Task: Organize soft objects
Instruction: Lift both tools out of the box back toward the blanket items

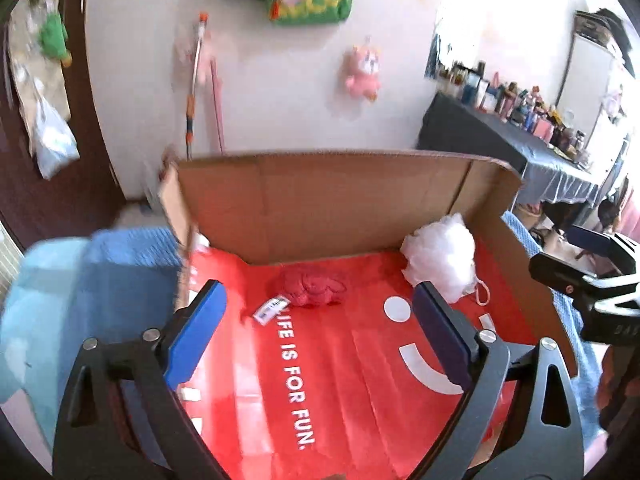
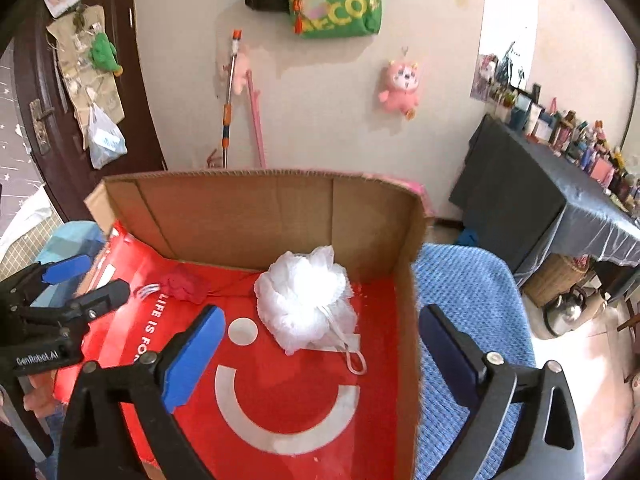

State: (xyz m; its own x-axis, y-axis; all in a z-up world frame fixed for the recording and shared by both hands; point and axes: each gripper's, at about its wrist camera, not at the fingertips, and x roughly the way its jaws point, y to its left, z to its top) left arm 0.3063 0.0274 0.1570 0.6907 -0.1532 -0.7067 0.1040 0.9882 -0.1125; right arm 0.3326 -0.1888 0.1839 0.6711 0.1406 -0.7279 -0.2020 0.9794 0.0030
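Left gripper (image 1: pixel 320 328) is held wide, empty, above the box (image 1: pixel 340 204). A red cloth (image 1: pixel 312 286) lies at the rear left of the red liner (image 1: pixel 340 392); a white pouf (image 2: pixel 306 306) sits at rear right. Right gripper (image 2: pixel 320 350) is spread wide, empty.

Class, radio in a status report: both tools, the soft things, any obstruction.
Left tool open, empty. Right tool open, empty. White mesh pouf and red cloth bundle lying apart on red liner in cardboard box. Nothing in the way.
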